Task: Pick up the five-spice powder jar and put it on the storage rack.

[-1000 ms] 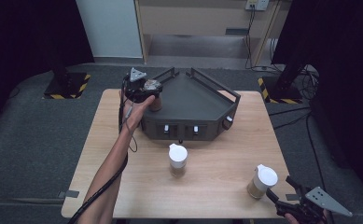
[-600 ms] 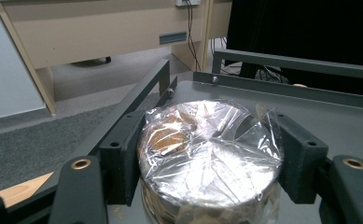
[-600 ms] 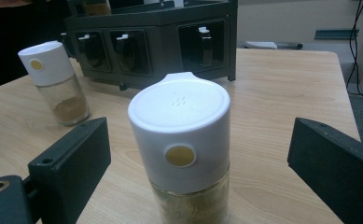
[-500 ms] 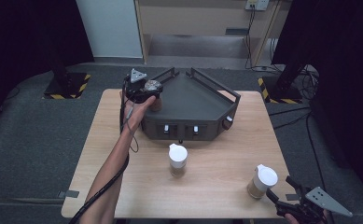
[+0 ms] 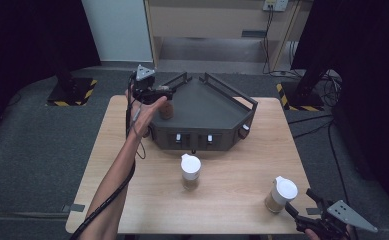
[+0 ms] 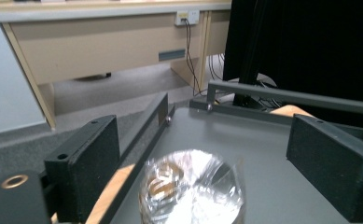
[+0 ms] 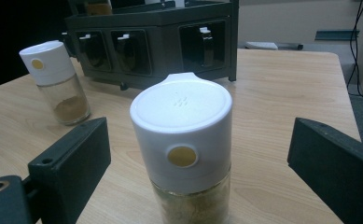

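Observation:
A dark grey rack stands at the table's far middle. On its top, near the left rail, stands a small brown jar with a shiny clear-wrapped top. My left gripper hovers at it. Its jaws have just been opening and now stand apart on either side of the jar, with gaps at both pads. My right gripper is at the table's near right corner, open, its jaws flanking a white-lidded spice jar without touching it.
A second white-lidded jar stands mid-table in front of the rack, at the left in the right gripper view. The rack's front face holds several slots with jars. Raised rails edge the rack top. Bare wood table lies between the two jars.
The left hand has barely shifted over the brown jar, which stays upright on the rack. The right gripper and both white-lidded jars have not moved.

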